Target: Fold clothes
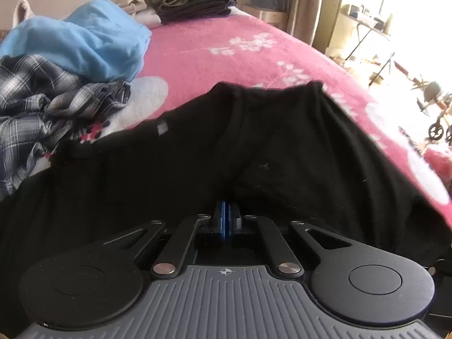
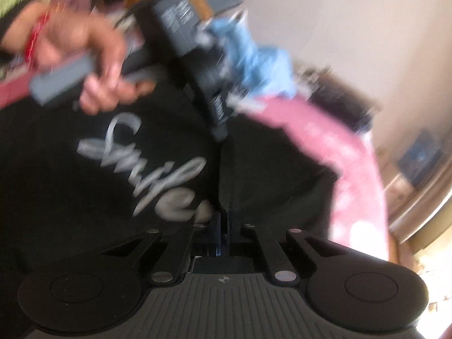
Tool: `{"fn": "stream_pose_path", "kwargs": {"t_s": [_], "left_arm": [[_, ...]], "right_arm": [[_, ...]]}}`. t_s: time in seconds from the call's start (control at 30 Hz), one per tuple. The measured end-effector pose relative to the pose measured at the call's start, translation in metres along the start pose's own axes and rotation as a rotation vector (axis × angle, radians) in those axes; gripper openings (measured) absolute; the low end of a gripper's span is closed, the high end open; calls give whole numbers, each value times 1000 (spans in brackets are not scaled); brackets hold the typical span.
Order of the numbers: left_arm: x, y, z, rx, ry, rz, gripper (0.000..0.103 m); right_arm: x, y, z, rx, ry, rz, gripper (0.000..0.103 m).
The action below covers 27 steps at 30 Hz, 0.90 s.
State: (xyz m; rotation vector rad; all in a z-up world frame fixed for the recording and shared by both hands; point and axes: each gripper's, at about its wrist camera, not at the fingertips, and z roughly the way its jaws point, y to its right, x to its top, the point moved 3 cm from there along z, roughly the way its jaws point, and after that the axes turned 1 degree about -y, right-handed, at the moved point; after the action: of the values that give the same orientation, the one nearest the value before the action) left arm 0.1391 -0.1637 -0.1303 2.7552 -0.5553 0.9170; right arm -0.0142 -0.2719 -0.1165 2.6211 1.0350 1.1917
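Observation:
A black T-shirt [image 1: 254, 147] lies spread over the pink blanket [image 1: 226, 48] in the left wrist view. My left gripper [image 1: 226, 212] is shut on its near edge, blue pads pressed together with black cloth between them. The right wrist view is blurred by motion. There the same black T-shirt [image 2: 84, 183] shows silver script lettering [image 2: 141, 163], and my right gripper [image 2: 223, 220] is shut on a fold of it. Across the shirt a hand [image 2: 93, 56] holds the other gripper, whose fingers [image 2: 220, 132] pinch the cloth.
A crumpled blue garment [image 1: 84, 45] and a grey plaid shirt [image 1: 42, 104] lie at the left of the bed. A stack of folded clothes [image 1: 192, 0] sits at the far end. The bed's right edge [image 1: 395, 130] drops to a cluttered floor by a bright window.

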Motion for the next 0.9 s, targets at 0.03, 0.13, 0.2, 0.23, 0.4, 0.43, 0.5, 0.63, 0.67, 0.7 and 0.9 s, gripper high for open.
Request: {"fn": "stream_pose_path", "kwargs": {"t_s": [0.03, 0.13, 0.2, 0.23, 0.4, 0.43, 0.5, 0.63, 0.67, 0.7, 0.9], "left_arm": [[-1, -1, -3, 7, 11, 0, 6], [1, -1, -16, 41, 76, 18, 28], [3, 0, -27, 68, 128, 34, 30], [5, 1, -32, 81, 154, 43, 30], [-2, 35, -43, 62, 214, 199, 30], [-9, 48, -38, 59, 201, 263, 30], [-21, 74, -29, 52, 174, 390, 30], [-48, 96, -12, 117, 202, 539, 30], [-49, 95, -12, 116, 209, 549, 31], [-49, 94, -13, 116, 215, 557, 33], [-42, 80, -11, 112, 205, 471, 54]], "right_arm": [[-2, -1, 2, -1, -3, 0, 6], [2, 8, -12, 11, 8, 57, 24], [2, 24, -29, 32, 58, 156, 34], [2, 33, -36, 39, 81, 206, 34], [0, 85, -31, -24, 107, 445, 31], [-2, 94, -25, -45, 96, 486, 28], [-10, 105, -9, -53, 62, 550, 21], [-30, 106, 16, -63, -19, 552, 16], [-34, 104, 16, -69, -18, 527, 16], [-33, 104, 14, -71, -25, 510, 16], [-8, 115, 6, -60, 49, 459, 16]]}}
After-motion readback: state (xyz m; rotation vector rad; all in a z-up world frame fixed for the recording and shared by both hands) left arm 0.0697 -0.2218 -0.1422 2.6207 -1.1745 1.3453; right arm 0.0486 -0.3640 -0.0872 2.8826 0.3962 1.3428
